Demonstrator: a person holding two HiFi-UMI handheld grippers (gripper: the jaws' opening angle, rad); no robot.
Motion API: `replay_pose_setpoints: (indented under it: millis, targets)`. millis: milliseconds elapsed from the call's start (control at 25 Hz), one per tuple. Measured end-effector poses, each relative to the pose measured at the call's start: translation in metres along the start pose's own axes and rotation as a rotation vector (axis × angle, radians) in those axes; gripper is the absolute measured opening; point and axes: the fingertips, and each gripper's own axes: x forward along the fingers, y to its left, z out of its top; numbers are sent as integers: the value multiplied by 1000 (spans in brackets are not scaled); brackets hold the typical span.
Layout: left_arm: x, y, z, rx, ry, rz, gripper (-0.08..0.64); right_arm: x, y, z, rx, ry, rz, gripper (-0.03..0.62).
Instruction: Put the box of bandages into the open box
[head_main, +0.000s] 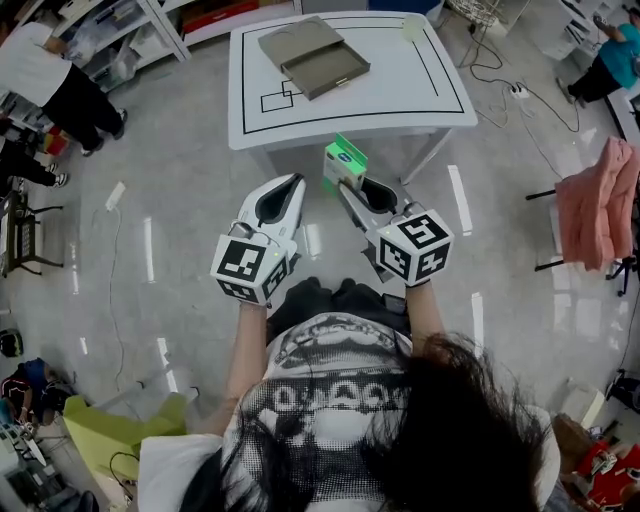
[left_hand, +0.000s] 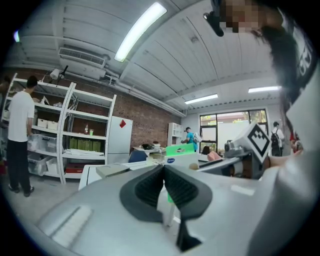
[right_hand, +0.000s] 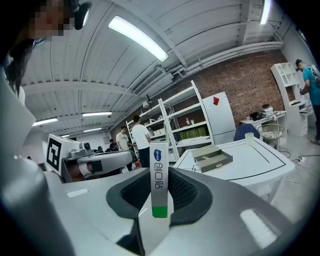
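Item: box of bandages (right_hand: 158, 172), a flat green-and-white carton.
Where kept: in the air above the floor (head_main: 180, 200), just short of the near edge of the counter (head_main: 400, 85); not yet in or over its destination.
Right tool (head_main: 350, 185): clamped on the box of bandages, pads on its two broad faces, jaws apart only by the carton's thickness.
Carton's set: on edge, long axis upright between the pads, narrow face toward the tool's own camera (green band at the bottom).
Left tool (left_hand: 163, 172): jaws closed together with nothing between them; just beside the right tool, idle.
Destination: open box (head_main: 325, 68), grey, its tray drawn out from a flat cover, lying aslant on the far part of the counter, left of its middle; the tray looks bare.
Governing relation: the open box lies ahead of the carrying tool and well apart from it, across the counter's near half. The right tool aims a little left of it, so from that tool's camera the tray sits right of the carton.
Nearer hand: reach looks about equal, but the right holds the load.
Next move, as judged: carry forward over the counter, swing slightly right, and tip the carton flat so that a broad face meets the tray's bottom.
Risk, as judged: an upright carton could catch the tray's wall or topple.
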Motion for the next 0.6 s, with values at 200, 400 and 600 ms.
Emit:
replay_pose_setpoints:
  millis: [200, 400, 600]
  targets:
    - [9, -9, 0, -5, -7, 6, 0, -8, -11, -1, -1, 4, 8, 95]
    - [16, -25, -1, -14, -16, 21, 0, -19, -22, -7, 0, 14, 29, 97]
    - [20, -36, -11, -15, -3, 27, 0, -23, -26, -18, 17, 16, 52, 97]
